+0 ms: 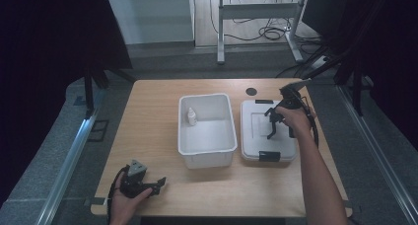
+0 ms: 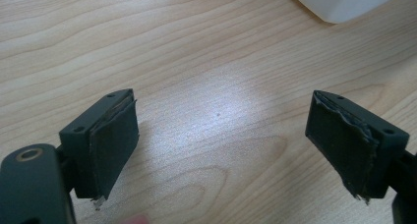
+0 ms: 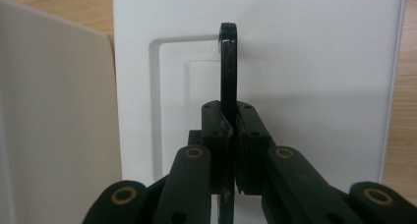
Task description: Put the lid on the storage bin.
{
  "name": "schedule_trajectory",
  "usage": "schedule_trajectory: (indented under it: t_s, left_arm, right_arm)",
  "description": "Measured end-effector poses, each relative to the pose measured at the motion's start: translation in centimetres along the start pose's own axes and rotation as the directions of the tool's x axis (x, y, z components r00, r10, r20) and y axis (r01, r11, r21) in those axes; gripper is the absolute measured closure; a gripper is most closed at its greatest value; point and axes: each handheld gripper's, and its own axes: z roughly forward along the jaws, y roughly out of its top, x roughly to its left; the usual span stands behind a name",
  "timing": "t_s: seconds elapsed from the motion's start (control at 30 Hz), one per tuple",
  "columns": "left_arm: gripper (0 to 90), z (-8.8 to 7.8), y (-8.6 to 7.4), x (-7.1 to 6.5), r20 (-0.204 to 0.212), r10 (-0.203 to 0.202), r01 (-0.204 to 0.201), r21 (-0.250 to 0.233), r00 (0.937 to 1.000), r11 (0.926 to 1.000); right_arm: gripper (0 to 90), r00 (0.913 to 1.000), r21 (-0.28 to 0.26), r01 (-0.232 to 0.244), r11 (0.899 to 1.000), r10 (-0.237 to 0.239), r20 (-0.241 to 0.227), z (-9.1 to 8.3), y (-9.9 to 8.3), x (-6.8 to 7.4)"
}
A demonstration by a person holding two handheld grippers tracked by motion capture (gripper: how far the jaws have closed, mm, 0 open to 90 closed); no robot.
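The right gripper (image 3: pixel 230 130) had its jaws pressed together on a thin black clip-like piece (image 3: pixel 228 67), seen edge-on in the right gripper view, its rounded end rising past the pads. Behind it lay the white lid (image 3: pixel 314 76), flat on the table, with a raised rectangular panel in its middle. At the left edge of that view stood the wall of the white bin (image 3: pixel 54 116).

From the high view, the right gripper (image 1: pixel 274 126) hung over the lid (image 1: pixel 256 136), held by the person's right hand (image 1: pixel 296 117). The lid carried black latches at its far and near edges and sat just beside the open bin (image 1: pixel 207 156). A small white bottle (image 1: pixel 191 117) stood upright in the bin's far left corner.

The left gripper (image 2: pixel 221 145) had its jaws spread wide with bare wooden table (image 2: pixel 196 62) between them, and a corner of the bin (image 2: pixel 344 3) showed at the top right. In the high view it rested near the table's front left corner (image 1: pixel 148 184), well apart from the bin and lid
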Motion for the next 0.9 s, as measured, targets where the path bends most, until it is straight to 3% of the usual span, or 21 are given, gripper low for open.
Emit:
schedule_trajectory:
  t_s: [0.1,0.23,0.47,0.6,0.9]
  left_arm:
    - [12.7,0.0,0.0,0.0,0.001,0.002,-0.002,0.000,1.0000,1.0000]
    - [12.7,0.0,0.0,-0.1,0.003,0.007,-0.007,0.003,1.0000,1.0000]
    - [12.7,0.1,0.1,-0.2,0.003,0.007,-0.007,0.000,1.0000,1.0000]
    - [12.7,0.1,0.1,-0.2,0.004,0.007,-0.007,0.004,1.0000,1.0000]
    - [12.7,0.1,0.1,-0.2,0.009,0.012,-0.012,0.009,0.9999,0.9999]
  right_arm:
    - [85.4,1.0000,-0.011,-0.005,1.000,0.005,-0.008,-0.9,-0.2,-0.4]
    - [85.4,0.9999,-0.047,0.000,0.999,0.000,-0.014,-3.7,-0.7,-0.8]
    - [85.4,0.9993,-0.095,0.015,0.995,-0.018,-0.031,-7.0,-1.3,-0.7]
    - [85.4,0.9977,-0.129,0.043,0.991,-0.050,-0.047,-9.4,-1.8,0.2]
    - [85.4,0.9922,-0.142,0.087,0.986,-0.099,-0.076,-10.6,-2.1,2.3]
